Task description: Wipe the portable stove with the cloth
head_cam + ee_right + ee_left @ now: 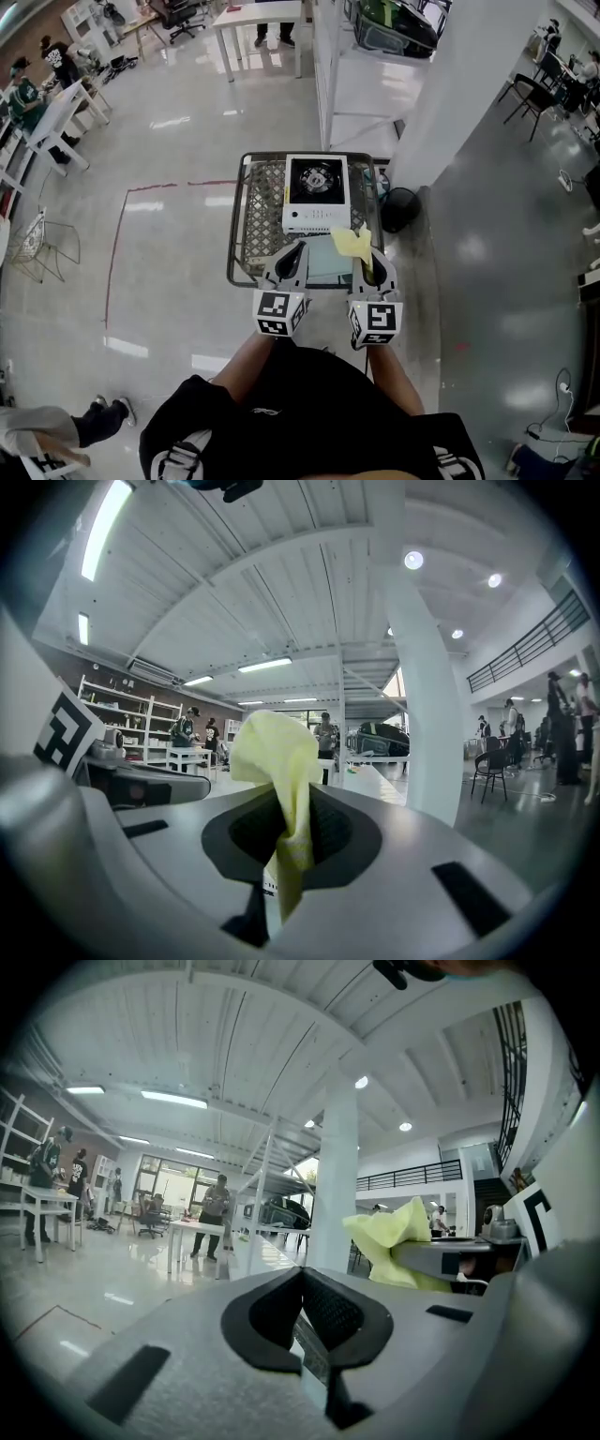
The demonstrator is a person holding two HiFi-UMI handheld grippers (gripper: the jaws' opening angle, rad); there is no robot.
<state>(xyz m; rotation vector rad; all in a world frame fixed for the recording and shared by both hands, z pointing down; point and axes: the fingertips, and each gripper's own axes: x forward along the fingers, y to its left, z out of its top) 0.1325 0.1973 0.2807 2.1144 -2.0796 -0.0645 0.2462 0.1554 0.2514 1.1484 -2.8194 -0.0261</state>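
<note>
The white portable stove with its black burner sits on the far half of a wire-mesh cart. Both grippers are held level over the cart's near edge, short of the stove. My right gripper is shut on a pale yellow cloth, which sticks up and forward out of the jaws; the right gripper view shows the cloth pinched between the pads of that gripper. My left gripper is shut, its pads meeting with nothing between them. The cloth also shows at the right of the left gripper view.
A white pillar and a white shelf unit stand behind the cart, with a black bin at the cart's right. Red tape marks the glossy floor at left. People stand at white tables far left.
</note>
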